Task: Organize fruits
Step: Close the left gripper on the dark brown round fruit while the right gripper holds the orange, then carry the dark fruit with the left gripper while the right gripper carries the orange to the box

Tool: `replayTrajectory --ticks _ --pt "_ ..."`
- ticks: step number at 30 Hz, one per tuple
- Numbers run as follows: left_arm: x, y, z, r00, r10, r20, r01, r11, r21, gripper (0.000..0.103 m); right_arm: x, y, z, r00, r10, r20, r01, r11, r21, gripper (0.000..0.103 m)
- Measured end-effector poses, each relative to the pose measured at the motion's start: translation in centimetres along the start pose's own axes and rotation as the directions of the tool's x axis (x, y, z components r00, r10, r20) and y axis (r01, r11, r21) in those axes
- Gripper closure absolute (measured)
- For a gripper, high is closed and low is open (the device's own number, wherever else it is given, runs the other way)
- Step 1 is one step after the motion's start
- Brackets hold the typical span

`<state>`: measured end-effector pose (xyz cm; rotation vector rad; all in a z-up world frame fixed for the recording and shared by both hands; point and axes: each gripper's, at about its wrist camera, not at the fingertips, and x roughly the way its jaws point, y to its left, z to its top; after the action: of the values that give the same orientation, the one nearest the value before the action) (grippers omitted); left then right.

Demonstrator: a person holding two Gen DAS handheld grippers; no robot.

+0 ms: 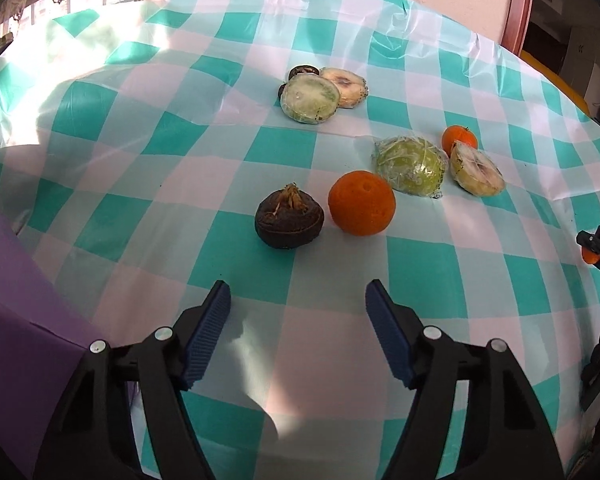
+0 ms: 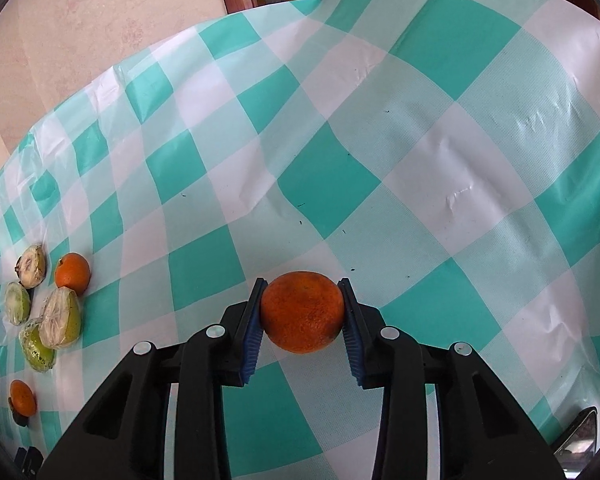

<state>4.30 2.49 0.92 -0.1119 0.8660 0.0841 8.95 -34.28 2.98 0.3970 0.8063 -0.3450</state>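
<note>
My right tongs (image 2: 302,312) grip 1 orange (image 2: 302,312) above the checked counter (image 2: 460,160); my left tongs (image 1: 298,308) gape wide and hold nothing. Straight ahead of the left, nearest, lie a dark fruit (image 1: 289,220) and a second orange (image 1: 361,203) (just apart), wrapped halves (image 1: 410,168) beyond. Only "DAS" is readable.

A teal-checked tablecloth (image 1: 284,288) bears an orange (image 1: 361,203), a dark fruit (image 1: 289,217) and wrapped halves (image 1: 411,165).
</note>
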Motion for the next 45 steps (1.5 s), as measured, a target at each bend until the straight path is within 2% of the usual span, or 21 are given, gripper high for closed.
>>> replayTrajectory --ticks 6,7,8,10,20,27,34,41,45 --pt "2.2 1.1 2.9 1.000 0.029 -0.001 -0.029 0.999 -0.036 0.038 0.5 -0.4 0.2 0.999 0.030 -0.011 -0.030 0.999 0.018 0.067" --pt "2.5 1.1 3.3 0.999 0.039 -0.001 -0.039 0.999 -0.036 0.043 0.2 -0.5 0.0 0.999 0.032 -0.009 -0.032 0.999 0.016 0.067" --pt "2.6 1.1 3.5 0.999 0.047 0.001 -0.047 0.998 -0.032 0.053 0.1 -0.5 0.0 0.999 0.033 -0.008 -0.033 0.999 0.015 0.067" --pt "2.5 1.0 3.4 0.998 0.068 0.006 -0.068 0.997 -0.026 0.063 0.1 -0.6 0.0 0.999 0.036 -0.009 -0.036 0.999 0.014 0.067" --pt "0.0 1.3 1.1 0.999 -0.001 0.051 0.005 0.997 -0.079 0.064 -0.1 0.2 -0.3 0.998 0.056 -0.002 -0.056 0.998 -0.008 0.067" --pt "-1.9 -0.4 -1.4 0.998 -0.025 0.049 0.028 0.998 -0.056 0.064 -1.9 4.7 -3.2 0.992 0.125 -0.011 -0.125 0.982 -0.142 0.067" --pt "-4.3 -1.4 -4.2 0.996 -0.067 0.065 0.070 0.996 -0.047 0.064 -5.1 7.8 -7.5 0.978 0.204 -0.030 -0.205 0.944 -0.259 0.067" --pt "-6.7 -1.5 -6.9 0.991 -0.108 0.081 0.111 0.993 -0.034 0.064 -8.3 9.0 -11.4 0.958 0.281 -0.062 -0.284 0.894 -0.346 0.067" --pt "-7.7 -1.5 -7.7 0.988 -0.106 0.110 0.108 0.994 -0.019 0.064 -9.8 9.5 -13.2 0.945 0.317 -0.085 -0.324 0.861 -0.392 0.067"
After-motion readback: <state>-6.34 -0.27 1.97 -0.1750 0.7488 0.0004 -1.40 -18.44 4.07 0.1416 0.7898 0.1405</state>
